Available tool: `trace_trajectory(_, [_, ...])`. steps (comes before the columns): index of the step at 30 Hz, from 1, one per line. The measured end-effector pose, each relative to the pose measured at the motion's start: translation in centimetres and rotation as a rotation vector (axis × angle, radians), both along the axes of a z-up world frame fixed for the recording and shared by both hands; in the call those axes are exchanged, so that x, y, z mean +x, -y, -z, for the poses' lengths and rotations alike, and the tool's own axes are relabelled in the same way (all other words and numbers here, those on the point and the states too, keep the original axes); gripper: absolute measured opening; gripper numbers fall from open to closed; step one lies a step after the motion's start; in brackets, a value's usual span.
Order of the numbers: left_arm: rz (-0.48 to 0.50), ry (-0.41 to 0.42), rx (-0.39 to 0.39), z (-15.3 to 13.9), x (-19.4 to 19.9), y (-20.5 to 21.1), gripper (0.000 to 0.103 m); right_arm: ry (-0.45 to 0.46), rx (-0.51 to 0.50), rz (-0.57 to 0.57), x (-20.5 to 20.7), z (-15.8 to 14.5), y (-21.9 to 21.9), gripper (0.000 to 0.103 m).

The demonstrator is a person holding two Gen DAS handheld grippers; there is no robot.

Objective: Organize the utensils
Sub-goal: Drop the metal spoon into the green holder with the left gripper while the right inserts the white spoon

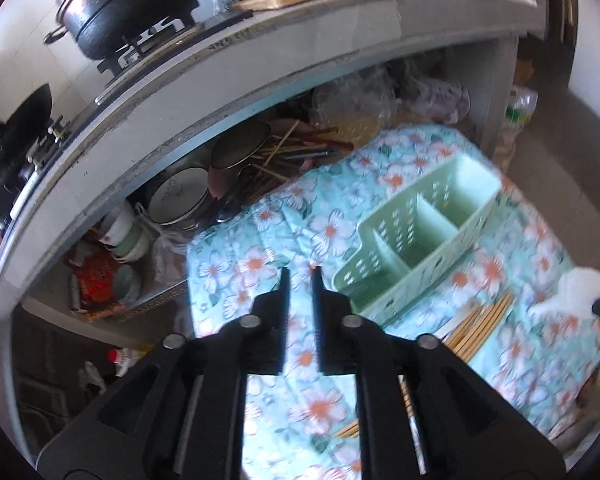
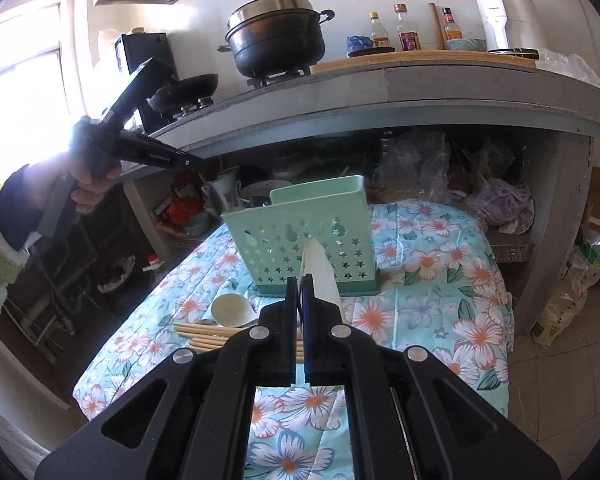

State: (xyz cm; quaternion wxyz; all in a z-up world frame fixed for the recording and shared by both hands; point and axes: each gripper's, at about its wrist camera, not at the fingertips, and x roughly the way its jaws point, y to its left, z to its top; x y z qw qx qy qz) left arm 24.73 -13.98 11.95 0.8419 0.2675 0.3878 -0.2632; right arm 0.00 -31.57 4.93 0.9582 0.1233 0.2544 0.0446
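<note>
1. Over the near left part of the flowered cloth, the left tongs hang released, jaws a little apart with nothing between them. By my reading they are kept up and clear so the other hand has room to work.
2. Beside them stands the green utensil caddy, upright on the cloth-covered table, with its divided compartments showing nothing inside. That suits sorting each kind into its own slot.
3. Just in front of the caddy lie bamboo chopsticks in a loose bundle and a pale ceramic spoon, flat on the cloth, not yet sorted.
4. Farther right, the right tongs are clenched on a white spoon, whose handle points up toward the caddy wall. Held that way, I judge it is meant to go in bowl-down or handle-first; which compartment I cannot tell.
</note>
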Motion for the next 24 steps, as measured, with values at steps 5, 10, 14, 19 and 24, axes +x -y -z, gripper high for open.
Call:
trace_trajectory(5, [-0.038, -0.007, -0.173, -0.2, -0.3, -2.2, 0.021, 0.008, 0.024, 0.013, -0.1, -0.6, 0.6, 0.003])
trace_trajectory(10, [-0.119, 0.018, -0.389, -0.3, -2.6, -6.5, 0.038, 0.058, 0.077, 0.025, 0.1, -2.5, 2.1, 0.002])
trace_trajectory(14, [-0.181, 0.032, -0.555, 1.9, -6.3, -10.1, 0.053, 0.13, 0.145, 0.005, 1.3, -4.8, 3.6, 0.003])
trace_trajectory(19, [-0.228, -0.089, -0.675, 7.7, -10.1, -12.3, 0.063, 0.203, 0.219, -0.037, 4.3, -7.8, 5.0, 0.003])
trace_trajectory(24, [-0.291, -0.168, -0.615, 13.0, -13.0, -12.5, 0.066, 0.244, 0.237, -0.051, 7.8, -10.1, 5.4, 0.002])
